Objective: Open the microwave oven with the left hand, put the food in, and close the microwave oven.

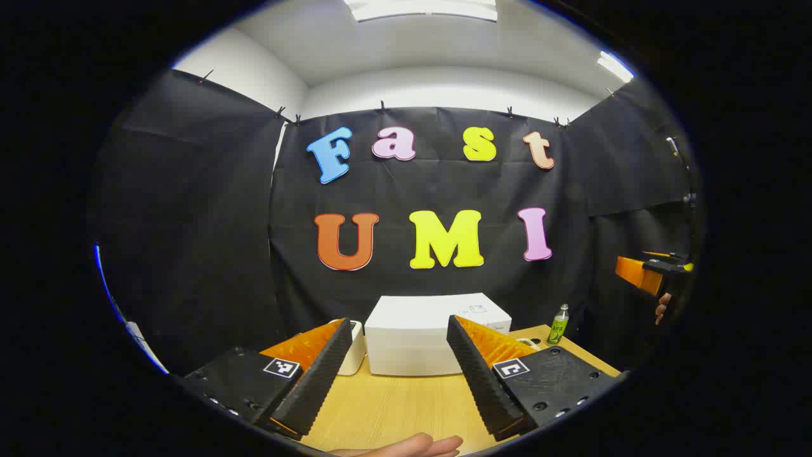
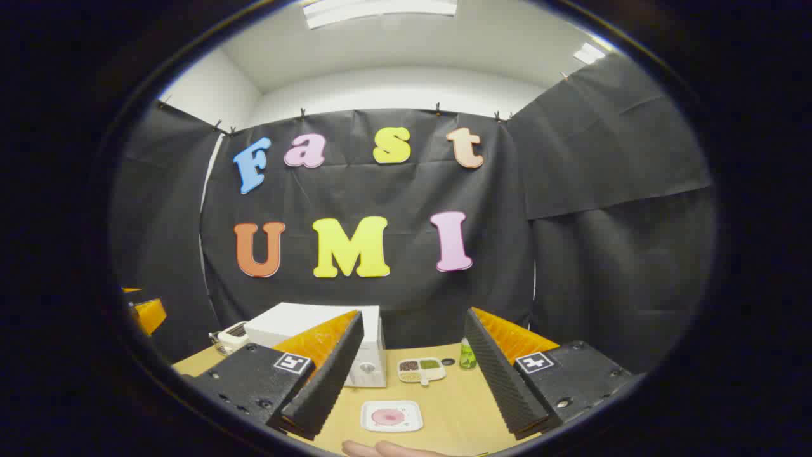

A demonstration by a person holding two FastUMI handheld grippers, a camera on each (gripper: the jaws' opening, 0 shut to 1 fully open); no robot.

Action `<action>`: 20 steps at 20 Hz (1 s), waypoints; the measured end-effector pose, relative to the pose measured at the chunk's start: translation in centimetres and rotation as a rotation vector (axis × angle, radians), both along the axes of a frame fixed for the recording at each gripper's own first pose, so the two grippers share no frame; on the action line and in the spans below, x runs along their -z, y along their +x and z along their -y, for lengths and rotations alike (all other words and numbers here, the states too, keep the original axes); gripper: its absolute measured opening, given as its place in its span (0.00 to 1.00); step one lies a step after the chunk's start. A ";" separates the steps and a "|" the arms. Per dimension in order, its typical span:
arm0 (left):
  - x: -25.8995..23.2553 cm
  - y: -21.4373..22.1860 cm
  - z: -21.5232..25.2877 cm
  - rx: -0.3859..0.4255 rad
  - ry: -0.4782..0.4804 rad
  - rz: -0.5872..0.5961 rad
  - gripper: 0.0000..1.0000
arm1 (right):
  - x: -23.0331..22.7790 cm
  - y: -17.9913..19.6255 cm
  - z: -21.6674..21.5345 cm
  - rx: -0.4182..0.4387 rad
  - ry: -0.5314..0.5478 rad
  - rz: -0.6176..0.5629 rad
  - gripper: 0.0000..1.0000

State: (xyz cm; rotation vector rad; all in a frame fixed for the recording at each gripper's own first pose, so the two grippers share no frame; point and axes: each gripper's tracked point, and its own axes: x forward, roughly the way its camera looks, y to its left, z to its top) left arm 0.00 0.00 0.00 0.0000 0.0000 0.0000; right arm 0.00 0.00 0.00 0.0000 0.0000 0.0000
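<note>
White, boxy, smooth-sided — the microwave is seen shut at the back of the wood-grain table. The left gripper is held wide open, empty, well short of it; the right gripper likewise wide open and empty. The food — pink, on a square white dish — lies near the table's front edge. A door pulled hard could drag the light microwave forward.

You are viewing a surface of light wood-grain laminate, smooth and matt. The microwave oven is showing smooth white casing, likely plastic. The bottle is looking glossy. Booth wall: matt cloth.
</note>
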 end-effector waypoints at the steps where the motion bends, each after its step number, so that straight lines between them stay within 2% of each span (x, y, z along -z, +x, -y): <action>1: 0.0 0.0 0.1 0.007 0.000 -0.002 0.83 | 0.2 -0.1 0.0 -0.006 0.000 -0.008 0.94; 3: 0.2 -0.1 0.5 0.016 0.007 -0.004 0.83 | 0.3 -0.1 0.0 -0.016 -0.001 -0.013 0.95; 4: 0.1 0.0 0.7 0.021 0.009 -0.005 0.95 | 0.2 -0.1 0.2 -0.014 -0.002 -0.010 1.00; 5: 0.2 -0.1 1.0 0.031 0.007 -0.009 0.83 | 0.3 0.0 0.4 -0.011 -0.002 -0.009 1.00; 8: -0.1 0.5 1.4 0.049 -0.011 -0.010 0.83 | 0.2 0.2 0.9 -0.007 -0.001 0.004 1.00; 9: -0.3 0.6 1.4 0.049 -0.009 -0.006 0.95 | 0.1 0.4 1.0 -0.008 0.000 0.012 1.00; 10: -0.6 0.9 1.5 0.053 -0.010 0.000 0.83 | 0.0 0.5 1.2 -0.009 0.001 0.020 0.94; 13: -0.5 2.3 1.6 0.060 -0.035 -0.009 0.83 | 0.0 0.9 1.8 -0.004 -0.004 0.035 1.00; 14: -0.6 3.0 1.6 0.054 -0.040 -0.007 0.95 | 0.1 1.0 2.1 -0.003 -0.006 0.041 1.00; 15: -0.6 3.6 1.3 0.043 -0.037 -0.002 0.95 | 0.0 1.2 2.4 0.001 -0.008 0.049 1.00; 16: -0.6 4.2 0.9 0.026 -0.028 0.002 0.94 | 0.0 1.4 2.7 0.003 -0.011 0.055 0.94; 20: -0.1 7.1 0.6 -0.021 0.011 0.021 0.94 | 0.7 2.7 3.7 0.011 -0.033 0.055 0.94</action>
